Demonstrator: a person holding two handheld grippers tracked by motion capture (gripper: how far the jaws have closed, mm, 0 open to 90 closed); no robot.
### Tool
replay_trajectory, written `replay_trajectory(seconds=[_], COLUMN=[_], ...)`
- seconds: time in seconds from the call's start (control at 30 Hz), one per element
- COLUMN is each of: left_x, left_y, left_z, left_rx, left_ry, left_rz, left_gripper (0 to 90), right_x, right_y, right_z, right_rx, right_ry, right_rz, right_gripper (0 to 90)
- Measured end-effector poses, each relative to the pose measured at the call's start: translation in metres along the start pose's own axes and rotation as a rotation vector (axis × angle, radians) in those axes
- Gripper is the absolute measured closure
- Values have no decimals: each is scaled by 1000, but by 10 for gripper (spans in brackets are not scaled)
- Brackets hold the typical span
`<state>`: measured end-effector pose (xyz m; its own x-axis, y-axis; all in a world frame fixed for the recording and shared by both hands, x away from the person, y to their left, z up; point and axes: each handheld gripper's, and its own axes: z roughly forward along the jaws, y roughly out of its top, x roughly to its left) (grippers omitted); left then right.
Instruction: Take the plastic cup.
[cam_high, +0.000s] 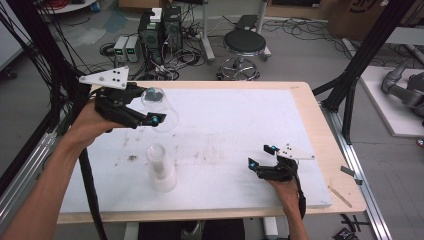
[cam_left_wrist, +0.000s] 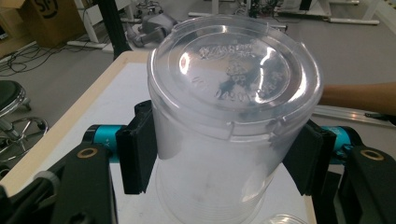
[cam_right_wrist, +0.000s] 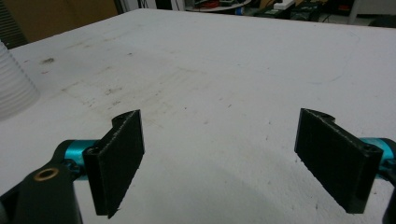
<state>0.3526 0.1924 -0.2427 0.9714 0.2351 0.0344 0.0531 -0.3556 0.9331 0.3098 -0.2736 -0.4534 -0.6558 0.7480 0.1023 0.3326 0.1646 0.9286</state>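
My left gripper (cam_high: 154, 106) hangs above the table's back left, shut on a clear plastic cup (cam_high: 161, 110). The cup is tilted, its embossed base uppermost. In the left gripper view both black pads (cam_left_wrist: 135, 156) press on the sides of the cup (cam_left_wrist: 233, 93). A stack of clear cups (cam_high: 161, 170) stands on the white table top (cam_high: 225, 120), nearer the front and just below the held cup. My right gripper (cam_high: 261, 156) rests low at the front right, open, with bare table between its pads (cam_right_wrist: 119, 158). The ribbed cup stack (cam_right_wrist: 11, 88) shows at the left edge of that view.
The white sheet lies on a wooden table (cam_high: 320, 150) with dark smudges near its middle. Behind the table are a black stool (cam_high: 244, 45), computer boxes (cam_high: 160, 32) and cables on the floor. Black frame posts (cam_high: 365, 55) stand at the right.
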Motion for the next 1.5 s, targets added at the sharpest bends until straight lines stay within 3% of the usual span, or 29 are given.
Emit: replay_trajectory(seconds=[0.13, 0.37, 0.67, 1.13, 1.5], left_x=[13, 34, 52, 56, 54], left_y=[-3, -9, -17, -33, -36], left_z=[6, 18, 40, 70, 79], left_rx=[-14, -45, -47, -37, -36], left_ry=[-5, -21, -31, -71, -83], left_rz=[-13, 0, -12, -40, -46], left_gripper=[348, 355, 359, 359, 359], right_x=[0, 0, 0, -3, -4], right_y=[0, 0, 1, 2, 2], right_z=[0, 1, 3, 4, 3], right_rx=[7, 13, 30, 51, 42], right_ry=[4, 4, 11, 31, 37], right_rz=[-5, -12, -5, 17, 26], right_gripper=[155, 154, 155, 155, 154])
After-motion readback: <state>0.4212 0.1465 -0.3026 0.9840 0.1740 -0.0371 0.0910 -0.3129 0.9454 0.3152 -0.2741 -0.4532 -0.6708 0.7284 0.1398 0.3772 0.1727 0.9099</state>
